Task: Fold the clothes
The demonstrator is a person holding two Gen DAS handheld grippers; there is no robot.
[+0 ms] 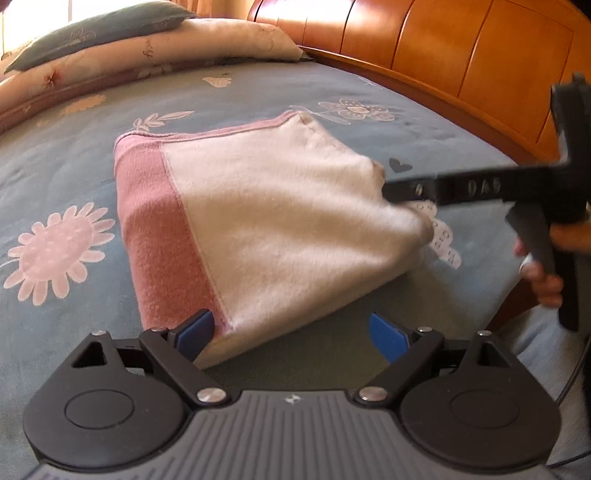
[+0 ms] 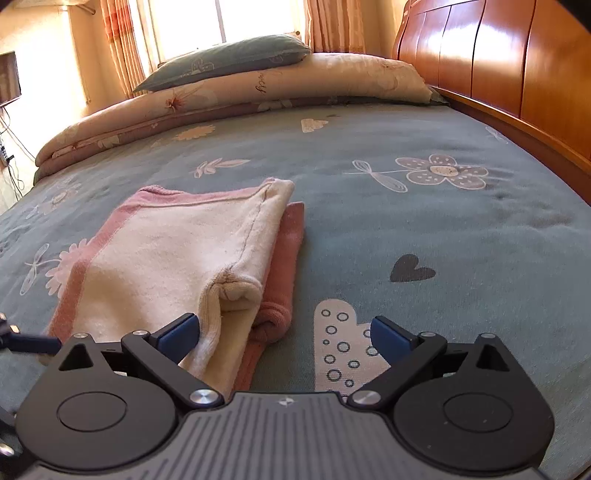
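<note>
A folded cream cloth [image 1: 280,221] with a pink border lies on the blue flowered bedspread [image 1: 74,155]. My left gripper [image 1: 291,334] is open at the cloth's near corner, and its left pad touches the pink edge. From the right, my right gripper [image 1: 391,194], held by a hand [image 1: 539,273], reaches the cloth's right corner. In the right wrist view the cloth [image 2: 166,243] shows a pink layer under the cream one. There my right gripper [image 2: 286,336] is open, its left pad against the rolled cream edge, with bedspread [image 2: 443,221] between the fingers.
Two pillows [image 2: 229,59] rest on a folded quilt [image 2: 184,107] at the far end of the bed. A wooden headboard [image 2: 517,74] runs along the right side. Curtains and a bright window [image 2: 188,22] stand behind. Open bedspread lies right of the cloth.
</note>
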